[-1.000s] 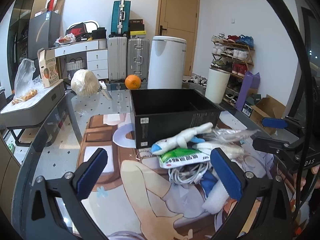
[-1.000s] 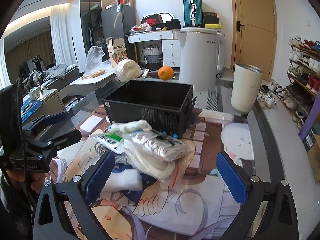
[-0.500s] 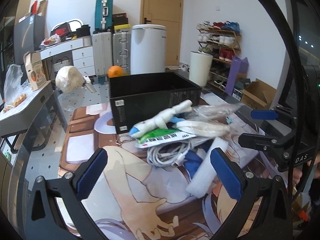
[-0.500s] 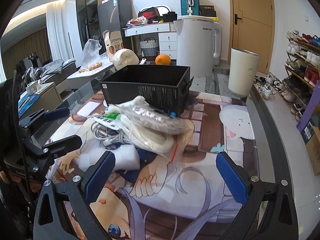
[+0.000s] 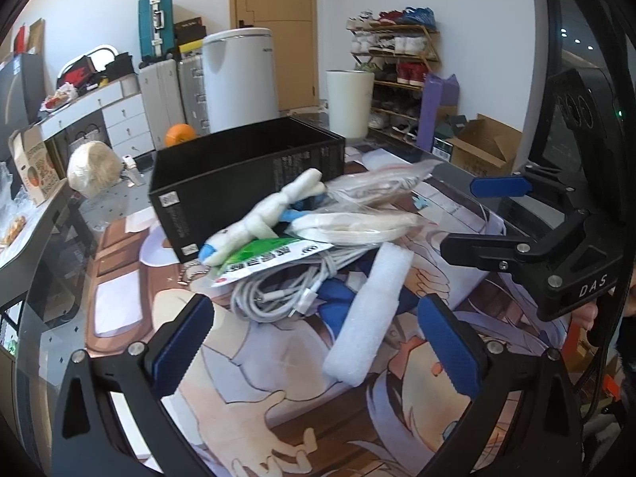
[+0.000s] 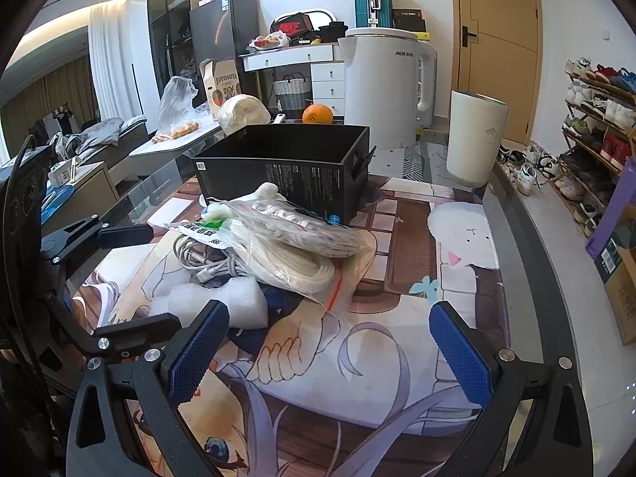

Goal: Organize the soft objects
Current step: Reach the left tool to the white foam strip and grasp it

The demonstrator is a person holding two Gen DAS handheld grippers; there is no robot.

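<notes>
A pile of soft things lies on the printed mat in front of an open black box (image 5: 238, 171) (image 6: 294, 167). On the pile are a white plush toy (image 5: 262, 214), a green-labelled packet (image 5: 270, 258), a coiled white cable (image 5: 286, 286) (image 6: 202, 262), clear bags of white cord (image 5: 357, 226) (image 6: 294, 254) and a white foam piece (image 5: 369, 314) (image 6: 214, 302). My left gripper (image 5: 314, 346) is open and empty, just short of the pile. My right gripper (image 6: 326, 353) is open and empty, on the other side of the pile.
A white kettle (image 6: 381, 91), an orange (image 6: 317, 114), a cream cup (image 6: 475, 139) and a wrapped round bundle (image 6: 243, 109) stand behind the box. The glass table edge runs along the right (image 6: 532, 262). A shoe rack (image 6: 596, 119) stands beyond it.
Both grippers have drawn back and swung around the pile, so it sits closer and more central in both views. Both stay open. The pile has not moved.
</notes>
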